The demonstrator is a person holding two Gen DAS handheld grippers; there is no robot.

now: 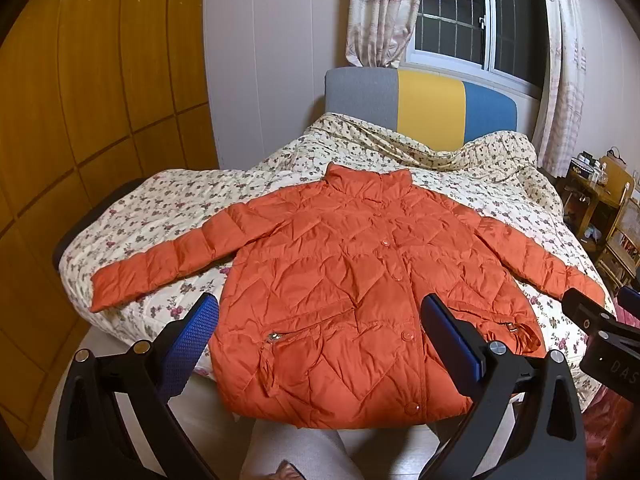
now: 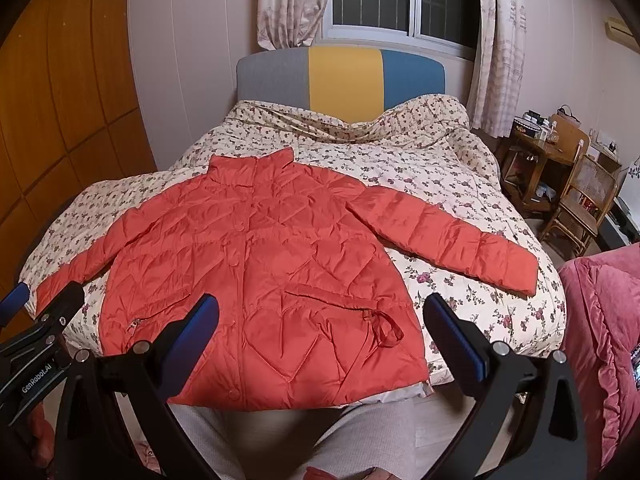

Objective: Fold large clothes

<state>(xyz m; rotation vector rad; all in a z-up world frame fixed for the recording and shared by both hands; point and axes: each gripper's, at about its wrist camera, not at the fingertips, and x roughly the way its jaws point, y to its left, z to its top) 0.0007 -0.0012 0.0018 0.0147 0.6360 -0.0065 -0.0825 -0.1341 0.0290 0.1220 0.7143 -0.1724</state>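
Left gripper (image 1: 320,336) nearest lens, jaws spread wide, gripping nothing, hovering above jacket hem. Orange jacket (image 1: 352,280) flat on floral bedspread (image 1: 160,208), buttoned front up, collar at 12 o'clock toward headboard (image 1: 428,108), hem at 6 over bed edge, sleeves out at 9 and 3. Right gripper (image 2: 322,334) also wide, empty, over hem's right pocket. Pink quilt (image 2: 600,320) at 3 o'clock.

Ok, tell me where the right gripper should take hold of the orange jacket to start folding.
Probably the cuff of the sleeve on the right side of the orange jacket, approached from the outer bed edge. It lies flat, spread away from the body, so it can swing inward. The right gripper is open and holds nothing.
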